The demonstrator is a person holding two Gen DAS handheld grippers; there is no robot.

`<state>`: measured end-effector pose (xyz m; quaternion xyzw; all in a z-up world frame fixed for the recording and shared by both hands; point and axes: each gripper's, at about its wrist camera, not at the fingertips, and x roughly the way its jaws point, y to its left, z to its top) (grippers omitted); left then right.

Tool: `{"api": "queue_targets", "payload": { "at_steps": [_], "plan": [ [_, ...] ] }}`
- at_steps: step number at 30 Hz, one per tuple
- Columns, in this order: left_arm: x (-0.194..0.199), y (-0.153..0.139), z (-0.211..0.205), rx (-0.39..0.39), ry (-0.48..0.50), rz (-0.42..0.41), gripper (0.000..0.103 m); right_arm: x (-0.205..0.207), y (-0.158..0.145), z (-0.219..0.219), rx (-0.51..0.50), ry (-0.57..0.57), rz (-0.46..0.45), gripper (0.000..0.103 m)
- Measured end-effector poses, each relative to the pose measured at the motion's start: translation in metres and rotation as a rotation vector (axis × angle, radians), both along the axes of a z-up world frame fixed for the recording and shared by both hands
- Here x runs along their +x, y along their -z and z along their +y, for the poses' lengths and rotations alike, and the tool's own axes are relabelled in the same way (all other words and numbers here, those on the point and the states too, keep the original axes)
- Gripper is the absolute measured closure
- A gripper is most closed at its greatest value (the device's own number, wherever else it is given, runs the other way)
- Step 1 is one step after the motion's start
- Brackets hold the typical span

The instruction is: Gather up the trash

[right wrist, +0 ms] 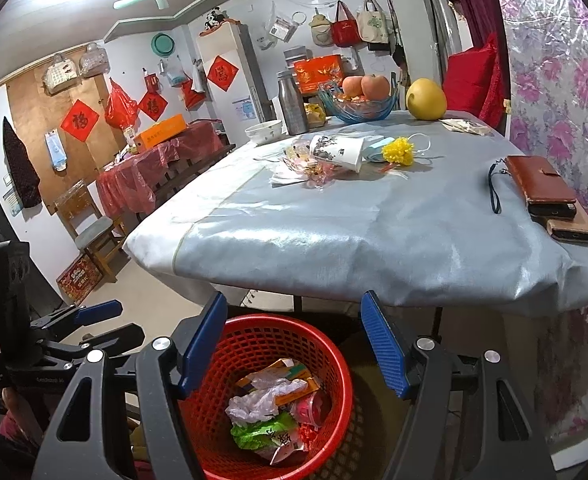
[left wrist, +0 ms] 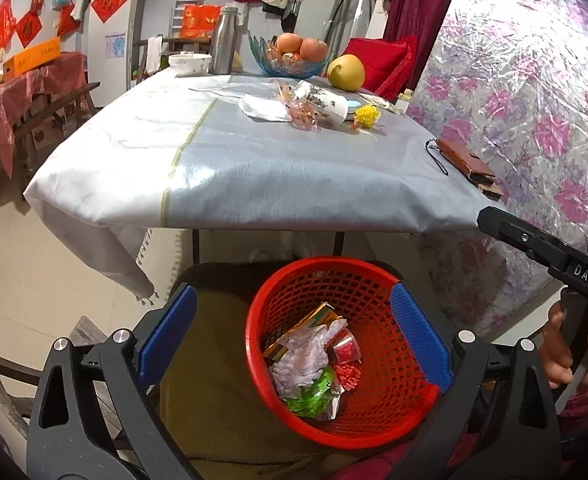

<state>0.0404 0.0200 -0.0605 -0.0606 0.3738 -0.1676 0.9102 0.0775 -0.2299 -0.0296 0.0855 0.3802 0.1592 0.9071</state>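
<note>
Left claw (left wrist: 294,336) wide open, empty, above the red basket (left wrist: 378,408) at 6 o'clock; right claw (right wrist: 294,344) likewise. Basket holds wrappers (left wrist: 306,364). On the bench (left wrist: 253,168) at 12 o'clock: cup (left wrist: 322,102), tissue (left wrist: 263,108), yellow flower (left wrist: 366,113)

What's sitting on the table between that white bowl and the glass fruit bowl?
A steel flask stands between the white bowl and the glass fruit bowl. Both wrist views show it, the right one more clearly.
</note>
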Motion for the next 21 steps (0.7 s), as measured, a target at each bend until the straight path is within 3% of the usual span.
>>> {"api": "queue_targets", "payload": {
  "at_steps": [11, 21],
  "plan": [
    [0.011, -0.006, -0.004, 0.041, -0.017, -0.045, 0.009, 0.008, 0.004, -0.005, 0.014, -0.006, 0.001, 0.035],
    [0.06, -0.025, -0.007, 0.064, -0.041, -0.088, 0.009, 0.044, 0.001, -0.011, 0.013, 0.008, -0.016, 0.035]
  ]
}}
